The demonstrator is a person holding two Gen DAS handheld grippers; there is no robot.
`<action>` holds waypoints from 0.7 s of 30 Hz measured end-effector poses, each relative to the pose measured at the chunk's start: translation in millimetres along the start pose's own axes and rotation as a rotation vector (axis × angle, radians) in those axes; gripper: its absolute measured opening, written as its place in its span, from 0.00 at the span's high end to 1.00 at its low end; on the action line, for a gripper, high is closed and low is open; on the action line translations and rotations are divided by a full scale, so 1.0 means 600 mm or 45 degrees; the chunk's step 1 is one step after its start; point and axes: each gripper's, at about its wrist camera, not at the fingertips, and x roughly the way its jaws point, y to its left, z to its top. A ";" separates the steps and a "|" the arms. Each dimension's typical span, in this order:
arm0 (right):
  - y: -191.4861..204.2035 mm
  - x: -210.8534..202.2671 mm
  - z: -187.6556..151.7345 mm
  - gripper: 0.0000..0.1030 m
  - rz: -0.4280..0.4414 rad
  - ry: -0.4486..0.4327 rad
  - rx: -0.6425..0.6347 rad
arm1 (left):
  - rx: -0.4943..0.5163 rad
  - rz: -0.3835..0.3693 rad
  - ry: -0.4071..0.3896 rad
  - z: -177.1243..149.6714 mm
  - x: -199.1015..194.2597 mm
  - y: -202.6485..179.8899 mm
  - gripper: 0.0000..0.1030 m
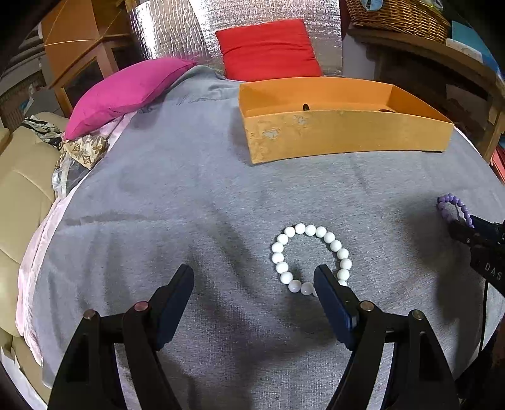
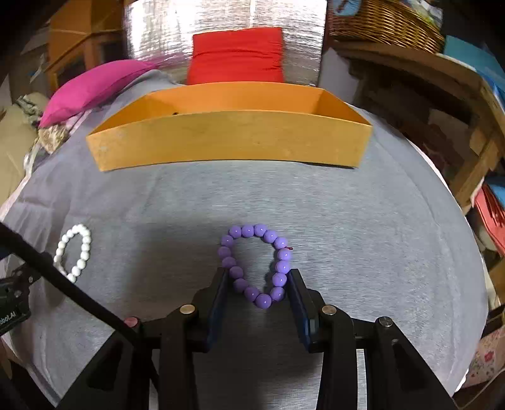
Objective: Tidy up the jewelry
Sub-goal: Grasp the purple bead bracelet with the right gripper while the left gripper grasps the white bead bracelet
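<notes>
A white bead bracelet (image 1: 311,258) lies on the grey cloth; it also shows in the right wrist view (image 2: 74,252). My left gripper (image 1: 254,274) is open, its right finger tip over the bracelet's near side. A purple bead bracelet (image 2: 257,265) lies between the fingers of my right gripper (image 2: 257,277), whose jaws are partly closed around its near end, pads touching the beads. It also shows at the right edge of the left wrist view (image 1: 454,208). An open orange box (image 1: 344,138) stands beyond, also in the right wrist view (image 2: 227,142).
A grey cloth (image 1: 189,205) covers the surface. A pink pillow (image 1: 126,91) lies at back left and a red pillow (image 1: 268,50) behind the box. A wicker basket (image 1: 397,15) sits on wooden shelves at right. A cable (image 2: 63,277) crosses the right view's left.
</notes>
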 end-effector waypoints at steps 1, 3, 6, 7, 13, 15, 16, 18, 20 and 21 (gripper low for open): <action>-0.004 0.000 0.001 0.61 0.007 0.004 0.013 | 0.002 -0.003 0.001 0.001 0.001 -0.002 0.23; -0.009 0.000 0.002 0.61 0.028 0.010 0.035 | 0.008 -0.007 0.002 0.002 0.002 -0.006 0.23; -0.012 -0.001 0.003 0.61 0.050 0.017 0.042 | 0.013 -0.026 0.009 0.002 0.004 -0.010 0.23; -0.014 -0.001 0.004 0.60 0.061 0.021 0.046 | 0.010 -0.050 0.016 0.002 0.006 -0.010 0.23; -0.047 -0.008 0.004 0.49 0.161 0.039 0.145 | -0.048 -0.242 0.092 0.002 0.020 -0.001 0.23; -0.060 -0.012 0.003 0.47 0.185 0.043 0.181 | -0.064 -0.256 0.119 0.001 0.028 0.002 0.23; -0.067 -0.014 0.002 0.47 0.202 0.041 0.199 | -0.081 -0.259 0.134 0.001 0.033 0.004 0.23; -0.081 -0.019 0.002 0.47 0.222 0.033 0.232 | -0.097 -0.275 0.146 0.002 0.037 0.004 0.23; -0.093 -0.023 0.002 0.46 0.225 0.021 0.256 | -0.102 -0.294 0.163 0.002 0.042 -0.001 0.23; -0.102 -0.025 0.002 0.46 0.228 0.017 0.274 | -0.098 -0.295 0.167 0.004 0.045 -0.003 0.23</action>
